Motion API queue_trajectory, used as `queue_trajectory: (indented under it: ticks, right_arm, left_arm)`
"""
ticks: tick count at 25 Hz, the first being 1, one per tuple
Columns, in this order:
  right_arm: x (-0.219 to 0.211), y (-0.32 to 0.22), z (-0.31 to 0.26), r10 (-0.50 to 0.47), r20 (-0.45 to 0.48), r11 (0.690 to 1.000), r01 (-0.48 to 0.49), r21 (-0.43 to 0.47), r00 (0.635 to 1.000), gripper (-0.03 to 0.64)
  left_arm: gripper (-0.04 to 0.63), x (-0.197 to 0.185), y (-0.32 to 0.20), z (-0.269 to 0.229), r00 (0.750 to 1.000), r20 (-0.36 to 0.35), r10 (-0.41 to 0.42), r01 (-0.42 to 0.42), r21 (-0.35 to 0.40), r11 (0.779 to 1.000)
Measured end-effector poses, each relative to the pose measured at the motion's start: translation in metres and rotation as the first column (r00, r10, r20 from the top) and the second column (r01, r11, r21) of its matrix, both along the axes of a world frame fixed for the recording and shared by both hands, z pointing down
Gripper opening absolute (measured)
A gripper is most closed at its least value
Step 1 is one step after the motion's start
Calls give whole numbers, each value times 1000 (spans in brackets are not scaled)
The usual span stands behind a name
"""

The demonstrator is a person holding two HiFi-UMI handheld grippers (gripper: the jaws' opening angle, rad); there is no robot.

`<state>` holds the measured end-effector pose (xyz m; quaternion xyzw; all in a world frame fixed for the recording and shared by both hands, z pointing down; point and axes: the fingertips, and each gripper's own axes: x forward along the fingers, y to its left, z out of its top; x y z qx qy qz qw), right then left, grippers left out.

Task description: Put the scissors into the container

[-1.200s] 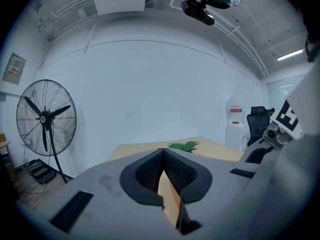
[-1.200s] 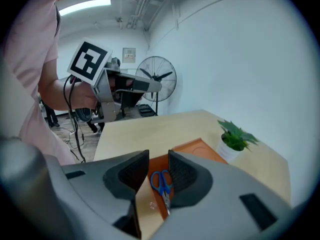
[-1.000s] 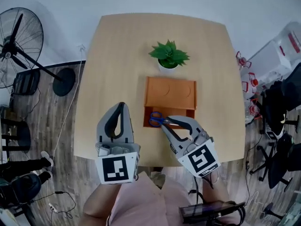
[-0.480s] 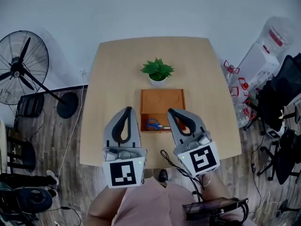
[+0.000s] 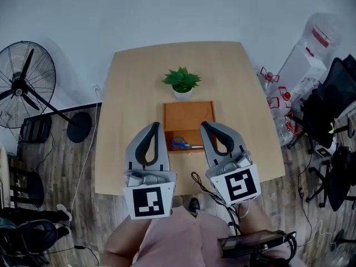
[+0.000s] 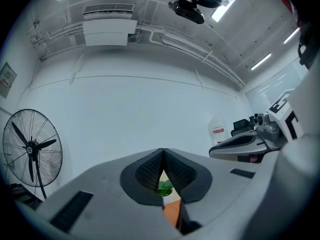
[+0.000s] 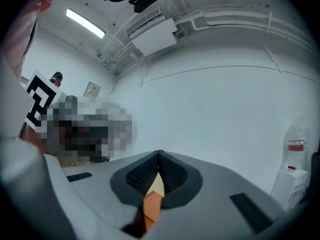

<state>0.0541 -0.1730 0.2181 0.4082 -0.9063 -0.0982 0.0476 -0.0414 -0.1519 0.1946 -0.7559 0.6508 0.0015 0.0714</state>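
The blue-handled scissors [image 5: 180, 144] lie inside the orange container [image 5: 189, 114], in its near part, on the wooden table [image 5: 133, 82]. My left gripper [image 5: 152, 128] is held up over the table's near left, jaws shut with nothing in them. My right gripper [image 5: 208, 127] is lifted beside the container's near right corner, also shut and empty. In the left gripper view the jaws [image 6: 163, 154] meet at the tips, with the plant [image 6: 164, 188] and an orange sliver behind them. The right gripper view shows its tips [image 7: 159, 156] closed over a strip of the orange container [image 7: 151, 208].
A small green plant in a white pot [image 5: 181, 82] stands just beyond the container. A floor fan [image 5: 25, 82] stands left of the table. Office chairs [image 5: 334, 127] and a water bottle [image 5: 311, 52] crowd the right side. A cable [image 5: 200, 185] hangs near the table's front edge.
The right gripper let go of the scissors, which now lie in the container, then drew back and closed. Both grippers rose and the head view pulled away from the table.
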Motion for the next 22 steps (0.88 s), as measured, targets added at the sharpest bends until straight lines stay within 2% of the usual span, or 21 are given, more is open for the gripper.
queue_trajectory:
  ticks: [22]
  right_arm:
    - [5, -13, 5, 17, 22, 1000, -16, -27, 1000, 0]
  left_arm:
    - [5, 6, -12, 6, 1000, 10, 16, -16, -10, 1000]
